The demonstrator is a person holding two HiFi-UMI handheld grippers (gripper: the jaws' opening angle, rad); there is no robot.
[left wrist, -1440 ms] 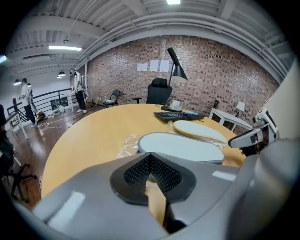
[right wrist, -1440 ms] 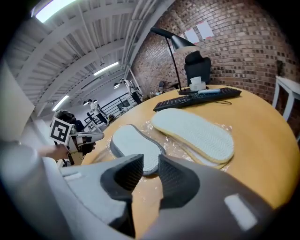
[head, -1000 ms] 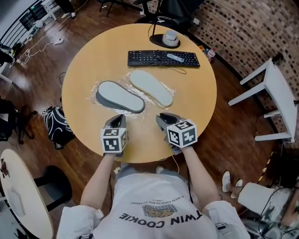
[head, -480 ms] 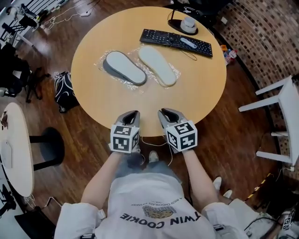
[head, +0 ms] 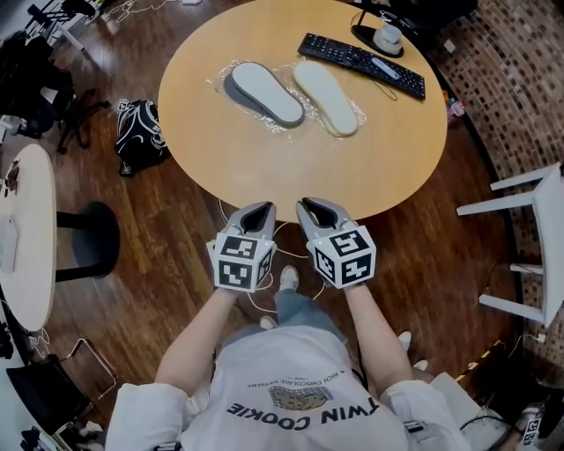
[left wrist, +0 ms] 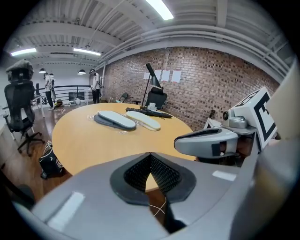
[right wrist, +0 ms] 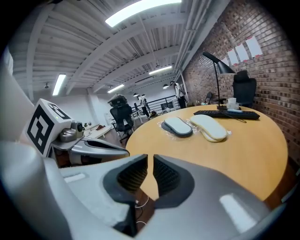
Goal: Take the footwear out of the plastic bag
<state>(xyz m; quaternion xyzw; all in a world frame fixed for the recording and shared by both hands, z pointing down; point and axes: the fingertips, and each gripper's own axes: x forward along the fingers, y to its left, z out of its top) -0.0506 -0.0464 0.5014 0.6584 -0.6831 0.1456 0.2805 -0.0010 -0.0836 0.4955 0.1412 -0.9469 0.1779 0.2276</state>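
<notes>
Left fingers (left wrist: 133, 171) closed and right fingers (right wrist: 131, 176) closing on nothing, the slippers (head: 264, 92) lie well ahead in their bag (head: 222, 75) on the table (head: 352, 167): probably light, soft, pinchable at the heel rim, the bag slippery.

Loft-style office: brick wall (left wrist: 201, 77), round table (head: 264, 167) with keyboard (head: 361, 63), swivel chair (left wrist: 18, 108), ceiling strip lights (right wrist: 140, 11).

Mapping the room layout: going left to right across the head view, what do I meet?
white side table → black bag → grey slipper → cream slipper → white furniture frame
</notes>
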